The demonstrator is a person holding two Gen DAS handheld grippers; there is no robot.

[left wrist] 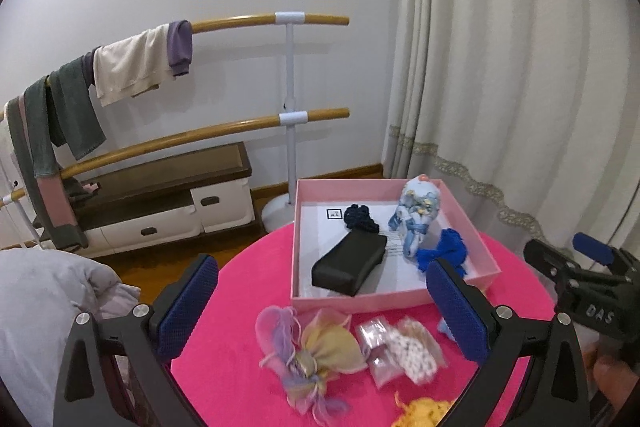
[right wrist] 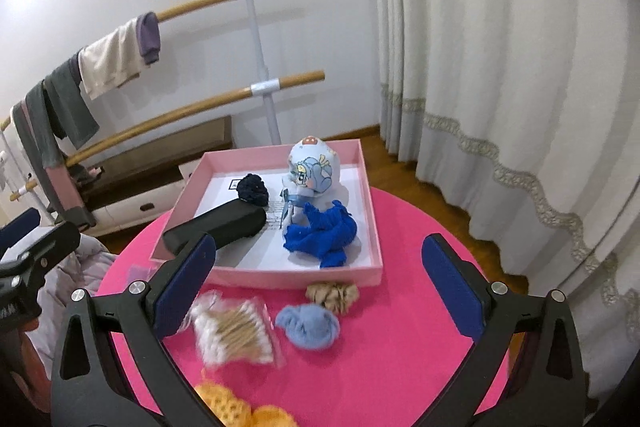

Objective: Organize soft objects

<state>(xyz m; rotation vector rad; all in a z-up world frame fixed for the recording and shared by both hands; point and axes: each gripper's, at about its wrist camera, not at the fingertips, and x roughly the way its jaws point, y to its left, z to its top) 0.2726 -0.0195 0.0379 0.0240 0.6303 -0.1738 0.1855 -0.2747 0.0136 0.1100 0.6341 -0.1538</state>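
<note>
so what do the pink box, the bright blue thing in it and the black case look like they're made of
Pink box: looks like matte cardboard, with thin stiff walls and a white paper liner.
Bright blue thing: knitted or crocheted yarn, judging by its looped, crumpled texture.
Black case: probably smooth faux leather or plastic, with a faint sheen.

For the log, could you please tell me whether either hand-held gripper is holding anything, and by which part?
Nothing is held: the left gripper and right gripper are both open.

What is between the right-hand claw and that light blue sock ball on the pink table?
Nothing visible. The right gripper hangs open above the light blue sock ball, with bare pink table around it. The bag of cotton swabs lies beside it, apart.
</note>
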